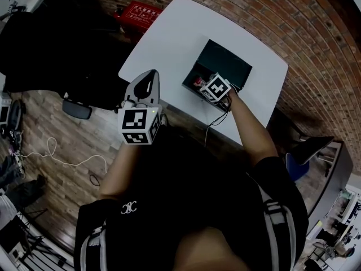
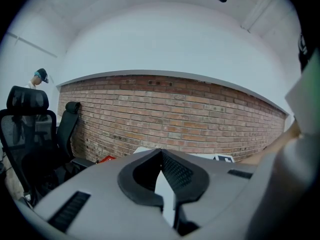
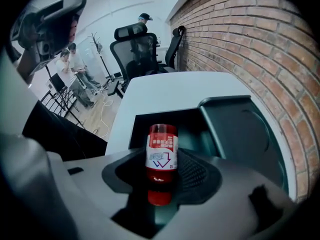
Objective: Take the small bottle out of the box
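A small red bottle (image 3: pixel 162 151) with a white label lies inside the dark open box (image 3: pixel 240 129) on the white table (image 3: pixel 165 91). My right gripper (image 3: pixel 162 160) reaches into the box. Its jaws stand wide on either side of the bottle, and a gap shows between each pad and the bottle. In the head view the right gripper's marker cube (image 1: pixel 215 88) covers the jaws at the box (image 1: pixel 225 58), with a bit of the bottle (image 1: pixel 198 82) showing red beside it. My left gripper (image 1: pixel 151 74) hangs at the table's near left edge, shut and holding nothing.
A brick wall (image 1: pixel 271 16) runs along the table's far side. A red case (image 1: pixel 135 11) lies on the floor left of the table (image 1: pixel 180 33). Black office chairs (image 3: pixel 137 49) and people stand further off. A white cable (image 1: pixel 62 157) trails over the wooden floor.
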The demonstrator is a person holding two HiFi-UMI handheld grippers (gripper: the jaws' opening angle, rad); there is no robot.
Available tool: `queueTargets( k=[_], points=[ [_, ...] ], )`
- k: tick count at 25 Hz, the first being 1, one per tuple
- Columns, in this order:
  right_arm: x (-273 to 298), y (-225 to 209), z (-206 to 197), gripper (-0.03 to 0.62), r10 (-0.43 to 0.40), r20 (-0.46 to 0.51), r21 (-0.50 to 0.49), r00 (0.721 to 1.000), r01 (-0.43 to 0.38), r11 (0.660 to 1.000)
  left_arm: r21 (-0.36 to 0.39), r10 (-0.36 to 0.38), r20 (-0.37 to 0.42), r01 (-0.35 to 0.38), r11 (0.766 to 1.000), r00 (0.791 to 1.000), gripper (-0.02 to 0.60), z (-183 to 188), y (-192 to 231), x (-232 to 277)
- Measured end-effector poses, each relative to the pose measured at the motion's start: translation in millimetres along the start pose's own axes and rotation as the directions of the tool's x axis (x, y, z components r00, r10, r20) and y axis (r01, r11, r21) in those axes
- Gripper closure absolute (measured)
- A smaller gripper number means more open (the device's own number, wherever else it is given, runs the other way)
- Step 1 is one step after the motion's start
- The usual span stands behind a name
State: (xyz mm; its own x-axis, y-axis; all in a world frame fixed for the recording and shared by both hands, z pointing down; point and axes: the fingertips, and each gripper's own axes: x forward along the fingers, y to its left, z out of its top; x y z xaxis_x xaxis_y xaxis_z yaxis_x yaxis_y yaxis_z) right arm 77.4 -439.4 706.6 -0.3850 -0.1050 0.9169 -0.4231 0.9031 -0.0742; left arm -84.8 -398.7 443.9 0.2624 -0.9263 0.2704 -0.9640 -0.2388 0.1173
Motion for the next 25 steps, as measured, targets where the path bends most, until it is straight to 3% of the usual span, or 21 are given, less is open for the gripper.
queueTargets(
  k=[7,12,15,19,25],
  points=[
    [-39.3,-1.7,24.5,0.385,-0.065,0.198,0.093,0.978,0.047,0.995,0.006,-0.047,0.005,0.047,0.999,0.999,0.569,4.1,-7.2,10.0],
    [-81.5,-4.5,48.6,0.385,-0.164,0.359,0.173,0.919,0.107,0.979,0.012,-0.087,0.017,0.086,0.996,0.996,0.569,9.3,-18.2,16.8],
    [-113.2,-6.8,64.2,0.385,-0.25,0.463,0.243,0.851,0.149,0.958,0.019,-0.112,0.022,0.112,0.994,0.993,0.569,11.4,-25.1,19.5],
    [-158.3,-7.0,80.8,0.385,-0.377,0.574,0.363,0.727,0.187,0.913,0.03,-0.135,0.03,0.134,0.99,0.99,0.569,16.5,-30.6,20.7],
    [-222.0,-12.5,86.9,0.385,-0.59,0.604,0.515,0.536,0.302,0.802,0.055,-0.179,0.042,0.177,0.983,0.983,0.569,25.0,-41.3,28.2]
  ],
)
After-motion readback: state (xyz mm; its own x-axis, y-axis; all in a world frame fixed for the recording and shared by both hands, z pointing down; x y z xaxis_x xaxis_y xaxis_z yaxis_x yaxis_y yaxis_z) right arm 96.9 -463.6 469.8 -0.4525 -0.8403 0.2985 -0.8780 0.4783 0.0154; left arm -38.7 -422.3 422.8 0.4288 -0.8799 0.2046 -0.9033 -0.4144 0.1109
